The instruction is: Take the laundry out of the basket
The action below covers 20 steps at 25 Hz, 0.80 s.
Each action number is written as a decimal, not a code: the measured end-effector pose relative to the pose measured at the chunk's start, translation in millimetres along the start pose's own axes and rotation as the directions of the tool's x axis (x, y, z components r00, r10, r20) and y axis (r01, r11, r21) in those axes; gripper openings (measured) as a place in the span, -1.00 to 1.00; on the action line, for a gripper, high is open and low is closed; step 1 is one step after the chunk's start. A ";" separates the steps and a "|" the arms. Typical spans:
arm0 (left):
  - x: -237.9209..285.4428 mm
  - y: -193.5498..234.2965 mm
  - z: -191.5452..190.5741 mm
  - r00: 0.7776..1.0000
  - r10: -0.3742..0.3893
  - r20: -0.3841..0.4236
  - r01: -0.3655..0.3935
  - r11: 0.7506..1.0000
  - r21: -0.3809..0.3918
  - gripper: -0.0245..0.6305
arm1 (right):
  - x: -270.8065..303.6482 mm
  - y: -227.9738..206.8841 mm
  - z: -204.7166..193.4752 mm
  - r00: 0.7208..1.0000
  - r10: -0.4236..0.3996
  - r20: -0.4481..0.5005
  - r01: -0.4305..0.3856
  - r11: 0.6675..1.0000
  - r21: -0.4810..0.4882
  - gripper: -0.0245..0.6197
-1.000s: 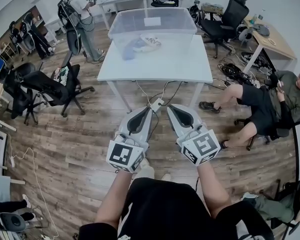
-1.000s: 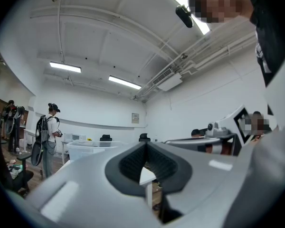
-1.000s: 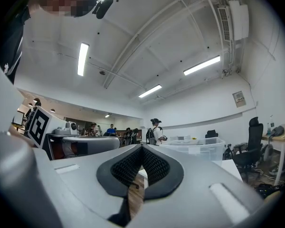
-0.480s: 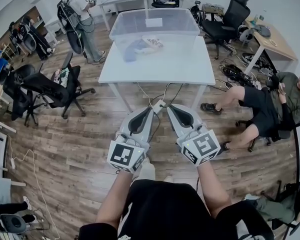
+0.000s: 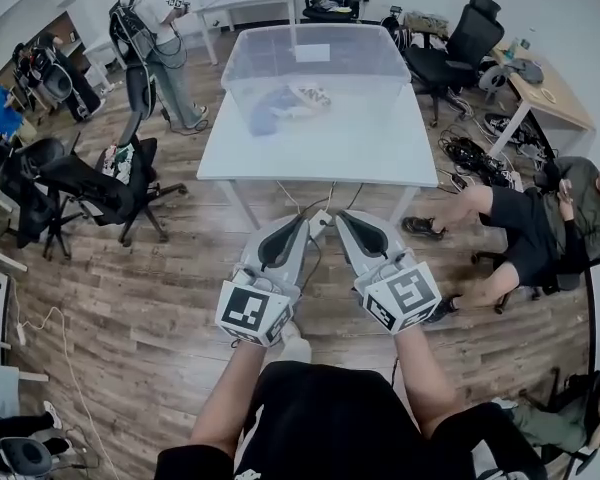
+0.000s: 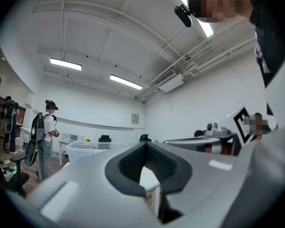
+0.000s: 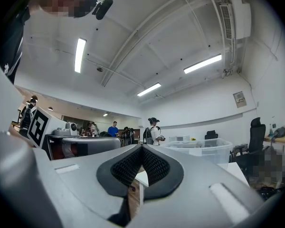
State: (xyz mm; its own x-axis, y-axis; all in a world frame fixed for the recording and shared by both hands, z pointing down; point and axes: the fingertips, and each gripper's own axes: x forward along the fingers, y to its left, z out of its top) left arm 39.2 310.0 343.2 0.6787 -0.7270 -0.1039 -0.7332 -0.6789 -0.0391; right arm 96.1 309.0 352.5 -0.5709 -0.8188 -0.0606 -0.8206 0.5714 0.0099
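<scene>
Across the wooden floor (image 5: 130, 298) ahead, a white table (image 5: 320, 148) bears a clear plastic basket (image 5: 315, 48), with the laundry (image 5: 280, 100), a small blue and pale heap, lying on its bottom. Well short of the table, the left gripper (image 5: 300, 219) and right gripper (image 5: 342, 216) point forward side by side, each with jaws pressed together on nothing. Reaching in like this would likely only shove the clothes, and knocking the tall wall could slide the basket.

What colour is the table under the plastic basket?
White, best seen in the head view: the table under the clear basket.
</scene>
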 end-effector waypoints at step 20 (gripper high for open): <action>64.4 113.0 -8.2 0.999 -0.043 -0.009 0.043 0.999 -0.032 -0.90 | 120.7 -43.9 -6.5 0.998 -0.047 -0.034 0.047 0.999 0.000 -0.92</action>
State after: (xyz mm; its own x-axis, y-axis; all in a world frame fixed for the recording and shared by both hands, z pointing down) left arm 0.4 185.6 340.2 0.7101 -0.6980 -0.0927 -0.7017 -0.7124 -0.0115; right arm 63.1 184.7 351.2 -0.5323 -0.8461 -0.0272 -0.8465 0.5323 0.0075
